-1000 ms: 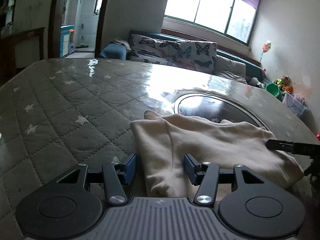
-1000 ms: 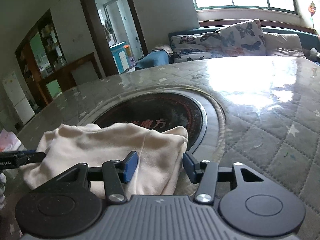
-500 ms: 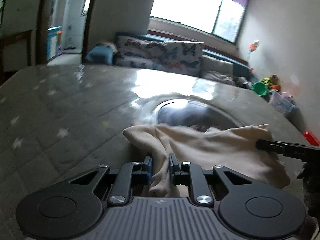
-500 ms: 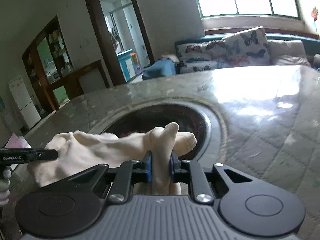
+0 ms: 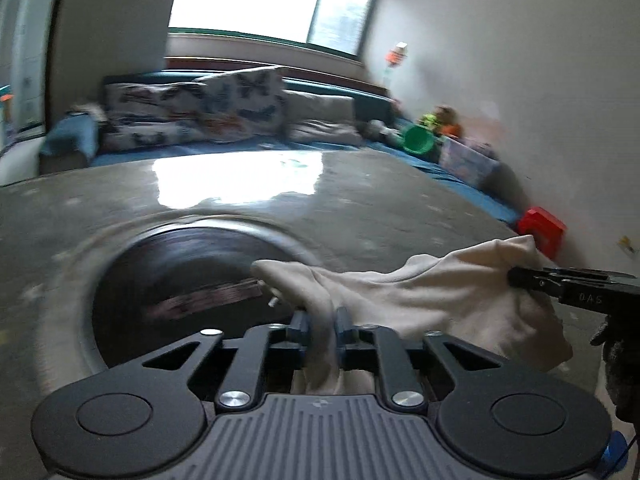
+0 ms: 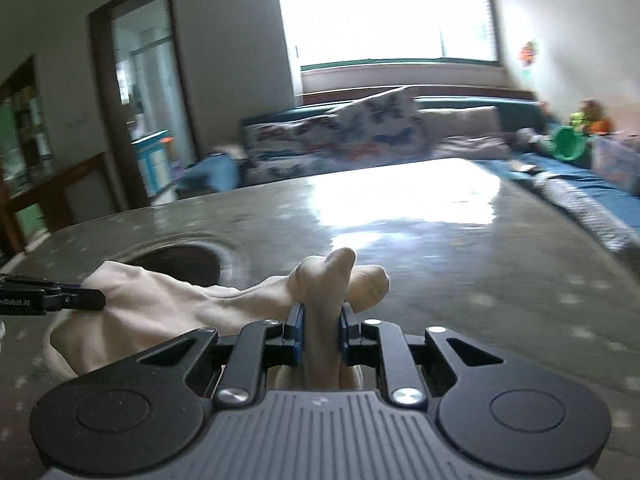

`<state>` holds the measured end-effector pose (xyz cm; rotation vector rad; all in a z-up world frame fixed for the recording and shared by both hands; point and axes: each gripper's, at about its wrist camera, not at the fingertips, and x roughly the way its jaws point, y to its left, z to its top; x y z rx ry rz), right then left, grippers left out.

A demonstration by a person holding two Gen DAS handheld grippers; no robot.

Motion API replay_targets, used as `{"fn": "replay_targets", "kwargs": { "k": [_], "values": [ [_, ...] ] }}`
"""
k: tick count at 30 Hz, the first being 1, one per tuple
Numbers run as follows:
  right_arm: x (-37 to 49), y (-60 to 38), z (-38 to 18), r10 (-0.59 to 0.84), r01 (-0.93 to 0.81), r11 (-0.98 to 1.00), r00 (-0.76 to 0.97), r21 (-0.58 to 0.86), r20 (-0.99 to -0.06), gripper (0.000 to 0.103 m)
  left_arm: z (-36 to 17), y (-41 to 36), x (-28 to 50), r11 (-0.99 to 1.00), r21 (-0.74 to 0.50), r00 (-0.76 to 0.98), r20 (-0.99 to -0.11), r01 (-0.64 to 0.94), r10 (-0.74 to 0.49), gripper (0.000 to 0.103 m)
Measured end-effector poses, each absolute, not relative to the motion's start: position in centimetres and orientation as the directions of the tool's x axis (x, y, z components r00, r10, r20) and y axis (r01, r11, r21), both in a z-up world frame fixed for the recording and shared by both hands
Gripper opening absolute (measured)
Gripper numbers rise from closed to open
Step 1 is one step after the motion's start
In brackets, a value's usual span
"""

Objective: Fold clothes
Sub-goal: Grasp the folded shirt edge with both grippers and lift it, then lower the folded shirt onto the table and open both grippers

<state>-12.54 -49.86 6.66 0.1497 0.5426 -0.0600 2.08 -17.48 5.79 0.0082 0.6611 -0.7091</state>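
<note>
In the left wrist view, the left gripper (image 5: 320,326) pinches a bunched corner of the cream garment (image 5: 420,300), which stretches toward 3 o'clock where the right gripper's tip bites its other corner, probably so the cloth spans taut between the two for a fold. The dark round inset (image 5: 180,280) lies at 10 o'clock. In the right wrist view, the right gripper (image 6: 322,330) clamps a raised fold; the padded table (image 6: 480,280) lies open from 12 to 3 o'clock.
</note>
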Motion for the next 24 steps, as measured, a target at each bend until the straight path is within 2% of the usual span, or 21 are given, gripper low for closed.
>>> {"fn": "replay_targets", "kwargs": {
  "k": [8,13,16,17,19,21,23,24],
  "values": [
    [-17.6,-54.2,6.0,-0.244,0.303,0.953,0.802,0.018,-0.546,0.016,6.3,-24.6,1.3,0.688,-0.177,0.506,-0.556,0.703,-0.660,0.008],
    [-19.6,-56.6,4.7,-0.312,0.390,0.921,0.758,0.014,-0.573,0.016,5.6,-24.1,1.1,0.686,-0.156,0.501,-0.572,0.711,-0.649,0.009],
    [-20.0,-56.6,4.3,-0.313,0.391,0.920,0.746,0.007,-0.588,0.024,5.2,-23.2,1.3,0.705,-0.141,0.515,-0.587,0.695,-0.625,0.009],
    [-20.0,-56.5,4.3,-0.318,0.391,0.920,0.744,-0.002,-0.588,0.031,5.1,-22.7,1.3,0.712,-0.137,0.520,-0.591,0.689,-0.616,0.010],
    [-20.1,-55.9,4.5,-0.338,0.394,0.919,0.749,-0.027,-0.570,0.039,5.1,-22.4,1.2,0.727,-0.123,0.532,-0.601,0.676,-0.596,0.014],
    [-20.1,-55.3,5.0,-0.347,0.390,0.920,0.759,-0.043,-0.551,0.042,4.8,-22.4,1.0,0.732,-0.116,0.533,-0.611,0.672,-0.586,0.015],
    [-19.7,-54.8,5.1,-0.352,0.382,0.922,0.769,-0.059,-0.533,0.051,4.6,-22.9,0.7,0.728,-0.108,0.525,-0.622,0.677,-0.581,0.016],
    [-19.6,-54.3,5.3,-0.350,0.371,0.926,0.775,-0.070,-0.526,0.052,4.4,-23.3,0.6,0.724,-0.102,0.521,-0.627,0.682,-0.579,0.020]
  ]
}}
